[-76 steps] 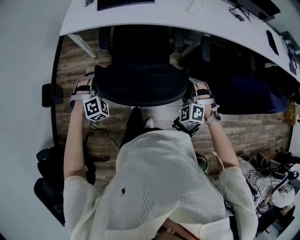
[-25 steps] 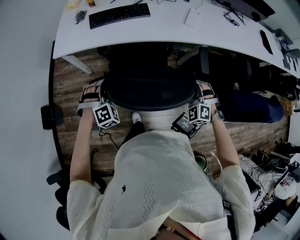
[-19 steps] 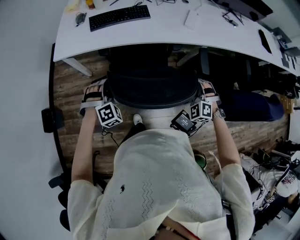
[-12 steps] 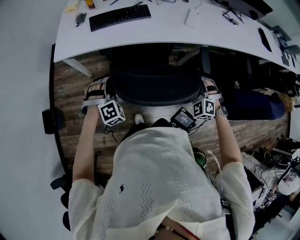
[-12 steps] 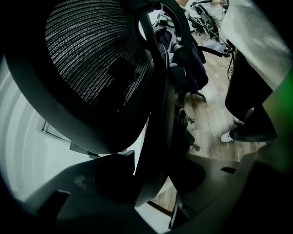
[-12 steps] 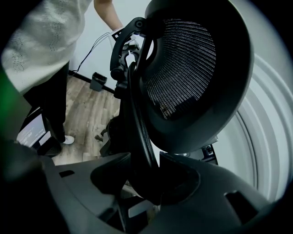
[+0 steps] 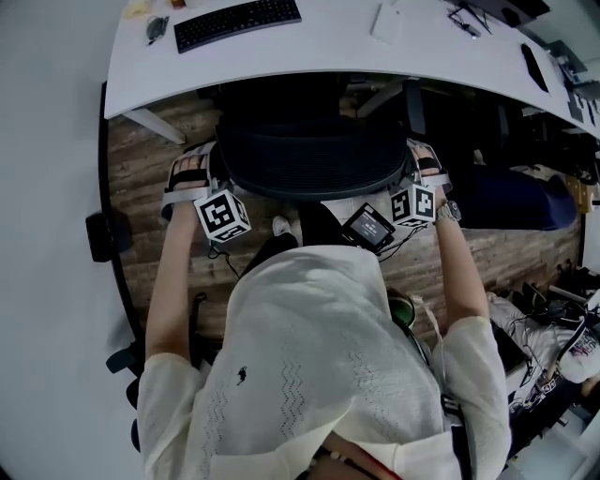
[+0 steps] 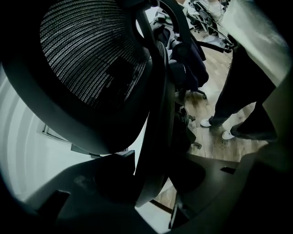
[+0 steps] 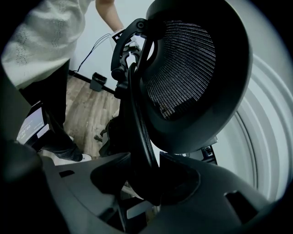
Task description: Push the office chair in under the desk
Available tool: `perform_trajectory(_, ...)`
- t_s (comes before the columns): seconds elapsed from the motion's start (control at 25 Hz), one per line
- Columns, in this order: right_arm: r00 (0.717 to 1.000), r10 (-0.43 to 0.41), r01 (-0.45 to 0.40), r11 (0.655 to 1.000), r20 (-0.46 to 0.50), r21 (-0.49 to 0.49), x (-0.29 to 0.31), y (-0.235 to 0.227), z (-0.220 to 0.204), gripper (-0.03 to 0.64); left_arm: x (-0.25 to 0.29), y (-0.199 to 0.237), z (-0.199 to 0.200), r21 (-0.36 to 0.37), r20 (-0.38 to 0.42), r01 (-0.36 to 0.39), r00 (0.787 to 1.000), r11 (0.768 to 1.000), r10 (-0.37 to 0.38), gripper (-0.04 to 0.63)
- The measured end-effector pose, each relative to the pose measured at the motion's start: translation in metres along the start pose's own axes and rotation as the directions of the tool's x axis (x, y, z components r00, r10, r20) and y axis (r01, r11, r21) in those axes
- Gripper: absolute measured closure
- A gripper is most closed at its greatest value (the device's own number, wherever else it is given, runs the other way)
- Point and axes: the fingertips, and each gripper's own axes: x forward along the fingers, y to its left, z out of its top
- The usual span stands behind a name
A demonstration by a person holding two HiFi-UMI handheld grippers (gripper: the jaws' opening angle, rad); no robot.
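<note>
The black mesh office chair (image 7: 309,155) stands with its seat under the white desk (image 7: 328,45); only its backrest shows in the head view. My left gripper (image 7: 194,173) is at the backrest's left edge and my right gripper (image 7: 427,172) at its right edge. In the left gripper view the backrest's rim (image 8: 155,114) runs between the jaws of the left gripper (image 8: 151,183), which is shut on it. In the right gripper view the right gripper (image 9: 144,183) is likewise shut on the rim (image 9: 137,123), below the mesh headrest (image 9: 187,68).
A keyboard (image 7: 236,19) lies on the desk. A small screen device (image 7: 367,227) hangs by my right side. A black box (image 7: 98,234) sits at the wall on the left. Dark bags (image 7: 511,197) fill the floor under the desk's right part, and a green cup (image 7: 403,309) is by my feet.
The chair has rolled forward, farther under the desk, with both grippers staying on the backrest's edges. The person has stepped forward after it.
</note>
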Motion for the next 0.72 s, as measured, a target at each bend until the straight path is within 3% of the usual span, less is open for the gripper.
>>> perform_trajectory(0.72, 1.000, -0.013, 0.013, 1.000, 0.012, 0.004, 0.020, -0.017, -0.003, 0.419, 0.021, 0.017, -0.001, -0.005, -0.018, -0.017, 1.000, 1.000, 0.016, 0.396)
